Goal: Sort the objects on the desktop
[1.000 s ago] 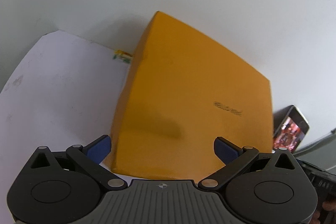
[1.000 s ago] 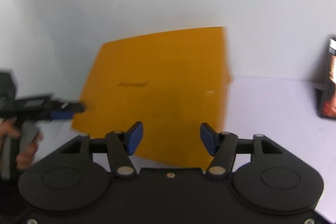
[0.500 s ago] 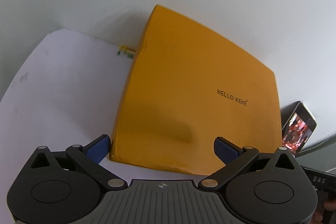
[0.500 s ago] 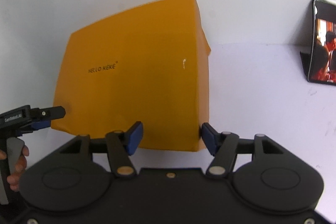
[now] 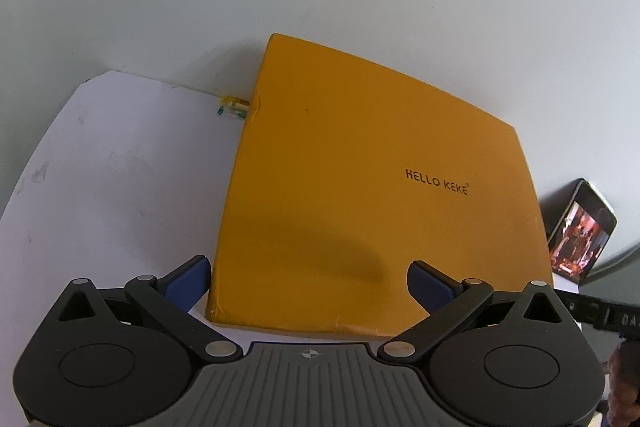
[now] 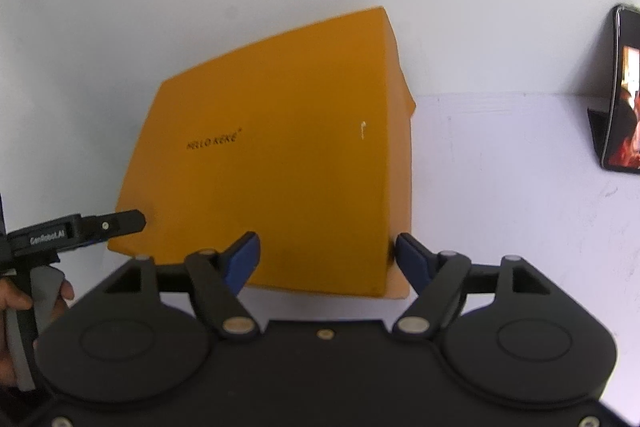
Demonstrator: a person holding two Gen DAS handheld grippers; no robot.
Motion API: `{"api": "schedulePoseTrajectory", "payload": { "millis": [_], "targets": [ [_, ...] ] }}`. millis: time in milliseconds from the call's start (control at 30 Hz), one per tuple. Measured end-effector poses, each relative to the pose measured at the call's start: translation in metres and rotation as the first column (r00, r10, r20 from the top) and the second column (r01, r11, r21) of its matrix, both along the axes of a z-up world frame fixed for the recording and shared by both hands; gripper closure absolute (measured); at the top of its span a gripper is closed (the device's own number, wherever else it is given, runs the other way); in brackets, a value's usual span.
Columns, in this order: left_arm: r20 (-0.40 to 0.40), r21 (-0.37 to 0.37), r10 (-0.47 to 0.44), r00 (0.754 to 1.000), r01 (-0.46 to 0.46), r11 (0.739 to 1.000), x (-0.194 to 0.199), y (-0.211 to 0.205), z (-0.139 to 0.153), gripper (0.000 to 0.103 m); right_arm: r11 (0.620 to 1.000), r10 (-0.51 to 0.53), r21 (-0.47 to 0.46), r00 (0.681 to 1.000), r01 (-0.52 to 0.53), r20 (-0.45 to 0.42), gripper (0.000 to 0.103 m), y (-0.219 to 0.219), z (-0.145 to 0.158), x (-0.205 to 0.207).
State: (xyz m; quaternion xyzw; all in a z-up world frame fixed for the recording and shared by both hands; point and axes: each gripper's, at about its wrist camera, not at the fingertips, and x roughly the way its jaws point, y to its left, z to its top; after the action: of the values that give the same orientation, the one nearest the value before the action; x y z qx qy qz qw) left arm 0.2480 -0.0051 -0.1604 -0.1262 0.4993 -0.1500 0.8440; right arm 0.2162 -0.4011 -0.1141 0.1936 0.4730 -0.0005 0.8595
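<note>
A flat orange box [image 5: 360, 195] marked HELLO KEKE lies on the white desk against the wall; it also shows in the right wrist view [image 6: 272, 171]. My left gripper [image 5: 308, 283] is open, its fingers over the box's near left corner and near edge. My right gripper [image 6: 326, 259] is open and straddles the box's near right corner, its right pad [image 6: 412, 255] close to the box's side. The left gripper's tip [image 6: 120, 223] shows at the box's left corner in the right wrist view.
A phone [image 5: 580, 231] with a lit screen leans against the wall right of the box, also in the right wrist view [image 6: 624, 95]. A small yellow-green item [image 5: 232, 105] lies behind the box's far left corner. The white desk [image 5: 104, 179] extends left.
The orange box has dropped from a tilted pose to lie flat on the desk. Both views have pulled back a little; both grippers stay open.
</note>
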Motion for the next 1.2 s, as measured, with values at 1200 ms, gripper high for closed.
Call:
{"api": "schedulePoseTrajectory", "payload": {
  "millis": [1200],
  "targets": [
    [0.101, -0.027, 0.006, 0.995, -0.003, 1.0, -0.055, 0.027, 0.064, 0.0, 0.986, 0.038, -0.164, 0.998, -0.03, 0.046, 0.033, 0.056, 0.044, -0.051]
  ]
}}
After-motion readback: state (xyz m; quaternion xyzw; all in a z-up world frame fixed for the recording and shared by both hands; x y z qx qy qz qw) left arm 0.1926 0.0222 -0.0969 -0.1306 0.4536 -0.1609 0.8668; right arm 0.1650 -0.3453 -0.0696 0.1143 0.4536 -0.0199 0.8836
